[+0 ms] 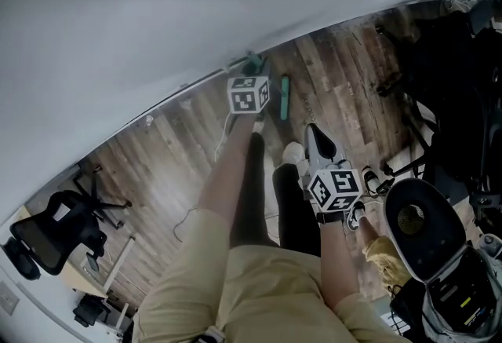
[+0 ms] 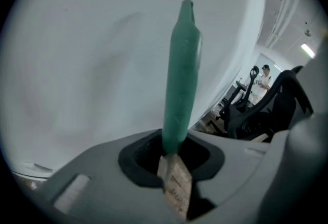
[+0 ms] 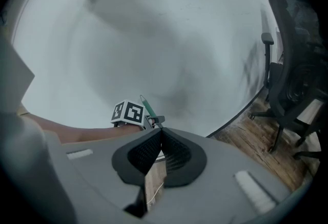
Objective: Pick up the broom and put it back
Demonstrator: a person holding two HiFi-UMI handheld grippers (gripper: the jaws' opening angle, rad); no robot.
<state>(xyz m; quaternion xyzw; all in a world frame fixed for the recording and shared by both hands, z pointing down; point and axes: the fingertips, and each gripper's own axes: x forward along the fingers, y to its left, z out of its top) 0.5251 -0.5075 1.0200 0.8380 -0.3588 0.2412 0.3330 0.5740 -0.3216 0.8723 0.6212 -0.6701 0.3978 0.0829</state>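
Observation:
The broom's green handle (image 2: 180,79) rises from between the jaws of my left gripper (image 2: 174,154), which is shut on it, and stands up in front of the white wall. In the head view the left gripper (image 1: 252,71) reaches toward the foot of the wall, with a bit of green handle (image 1: 256,63) showing past its marker cube. A green bar (image 1: 284,96) lies on the floor just right of it; the broom's head is hidden. My right gripper (image 3: 163,136) is shut with nothing between its pads, and in the head view it (image 1: 315,136) hangs nearer me.
The white wall (image 1: 157,12) meets the wooden floor (image 1: 337,74) along a dark baseboard. A black office chair (image 1: 55,235) stands at the lower left. Dark chairs and gear (image 1: 451,98) crowd the right, with a round white machine (image 1: 423,228) at the lower right. A thin cable (image 1: 188,216) lies on the floor.

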